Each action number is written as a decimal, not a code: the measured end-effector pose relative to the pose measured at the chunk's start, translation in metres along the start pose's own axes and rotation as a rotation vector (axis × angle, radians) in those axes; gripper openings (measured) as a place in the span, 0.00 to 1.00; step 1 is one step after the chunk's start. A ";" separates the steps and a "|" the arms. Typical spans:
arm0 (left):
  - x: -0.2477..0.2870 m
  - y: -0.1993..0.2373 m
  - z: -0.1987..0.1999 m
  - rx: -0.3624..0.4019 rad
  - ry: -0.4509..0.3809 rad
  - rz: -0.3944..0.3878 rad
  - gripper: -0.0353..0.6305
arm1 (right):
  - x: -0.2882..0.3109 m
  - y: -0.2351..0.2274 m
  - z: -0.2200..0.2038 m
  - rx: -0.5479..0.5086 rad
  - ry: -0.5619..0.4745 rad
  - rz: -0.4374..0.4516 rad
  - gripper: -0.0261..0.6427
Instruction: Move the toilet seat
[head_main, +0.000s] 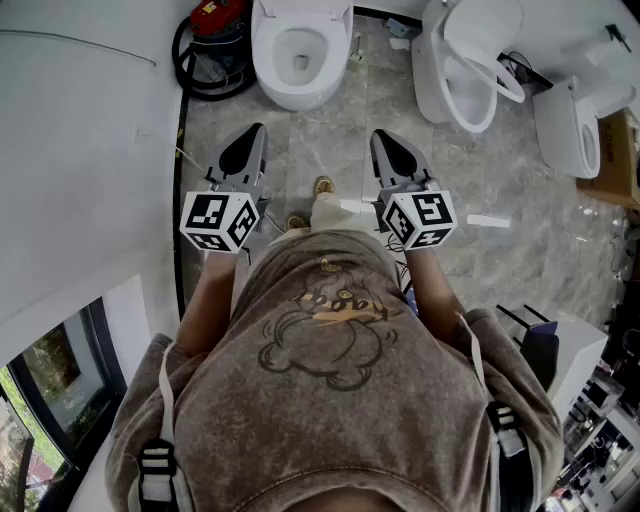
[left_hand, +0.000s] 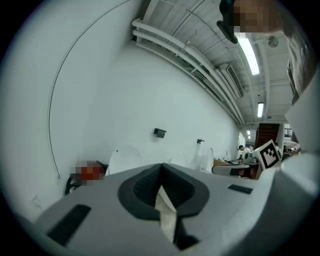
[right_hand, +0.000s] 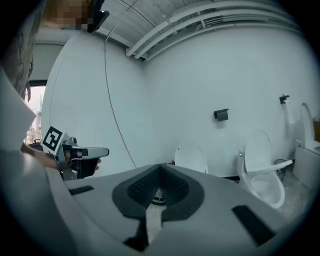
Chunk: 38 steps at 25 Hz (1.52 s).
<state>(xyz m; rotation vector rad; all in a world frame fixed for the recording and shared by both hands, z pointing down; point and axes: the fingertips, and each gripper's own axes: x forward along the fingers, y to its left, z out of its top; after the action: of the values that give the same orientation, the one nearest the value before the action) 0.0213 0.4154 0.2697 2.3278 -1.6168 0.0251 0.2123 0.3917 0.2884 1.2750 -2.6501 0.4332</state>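
The toilet seat (head_main: 268, 52) sits on the bowl straight ahead of you, across the floor (head_main: 330, 150). It is well apart from your left gripper (head_main: 255, 135) and right gripper (head_main: 382, 140). Both are pressed together, empty and aimed toward it.

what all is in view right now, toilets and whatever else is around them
toilets: three, white, along the far wall; the middle one has its seat part-raised, third at right
machine: one, red with a black hose, far left corner
cardboard box: one, brown, right edge
floor: grey marble tiles
shirt: one, grey-brown, printed, on the person
left gripper: one, grey and black, jaws shut, empty
right gripper: one, grey and black, jaws shut, empty
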 end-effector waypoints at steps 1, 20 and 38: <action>-0.001 0.000 -0.001 -0.003 0.001 0.000 0.07 | -0.001 0.000 -0.001 0.004 0.000 -0.001 0.04; -0.013 0.007 -0.027 -0.035 0.011 -0.007 0.07 | -0.002 -0.007 -0.012 0.025 -0.022 -0.056 0.04; 0.049 0.053 -0.004 -0.057 0.004 0.004 0.07 | 0.068 -0.022 -0.005 0.048 -0.001 -0.030 0.04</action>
<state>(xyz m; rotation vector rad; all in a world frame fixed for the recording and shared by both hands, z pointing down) -0.0094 0.3551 0.2950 2.2804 -1.5987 -0.0147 0.1869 0.3301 0.3156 1.3264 -2.6328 0.4946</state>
